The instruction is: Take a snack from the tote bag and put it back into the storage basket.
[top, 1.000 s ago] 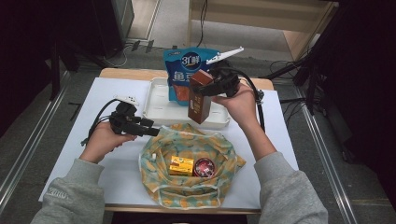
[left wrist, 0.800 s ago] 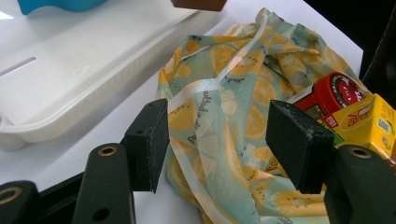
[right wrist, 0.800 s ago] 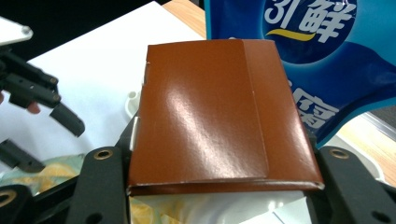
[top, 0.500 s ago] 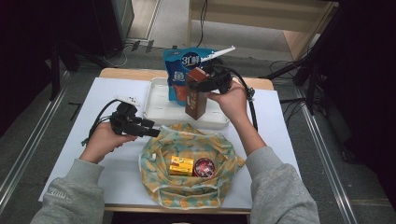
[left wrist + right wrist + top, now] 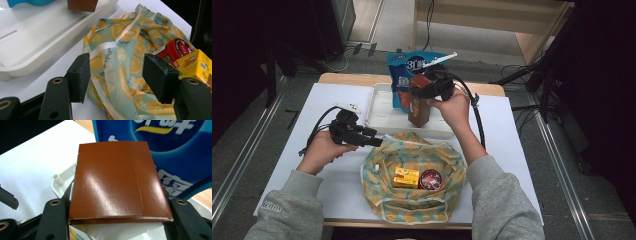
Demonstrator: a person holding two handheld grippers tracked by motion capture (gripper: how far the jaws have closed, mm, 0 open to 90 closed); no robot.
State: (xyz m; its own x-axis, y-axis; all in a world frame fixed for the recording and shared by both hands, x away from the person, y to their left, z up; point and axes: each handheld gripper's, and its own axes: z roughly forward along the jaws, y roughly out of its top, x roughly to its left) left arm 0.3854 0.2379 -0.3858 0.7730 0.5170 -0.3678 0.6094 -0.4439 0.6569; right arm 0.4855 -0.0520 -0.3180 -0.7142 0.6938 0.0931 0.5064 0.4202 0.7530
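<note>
A: Since a second ago the right gripper (image 5: 424,90) has carried the brown carton (image 5: 418,107) lower and further over the white tray (image 5: 379,107); the left gripper (image 5: 374,141) has kept its place.

B: And the tongs?

A: The right pair pinches the carton's top; the left pair stands spread at the edge of the lemon-print bag (image 5: 412,150), pressing on nothing.

B: So which step?

A: Unpacking, I judge; the carton hangs upright over the tray beside the blue pouch (image 5: 404,70); next it wants setting down flat, then letting go.

B: The surroundings?

A: A white table (image 5: 302,125); grey floor and dark stands around it; a yellow box (image 5: 406,177) and a red can (image 5: 429,178) lie in the bag.
</note>
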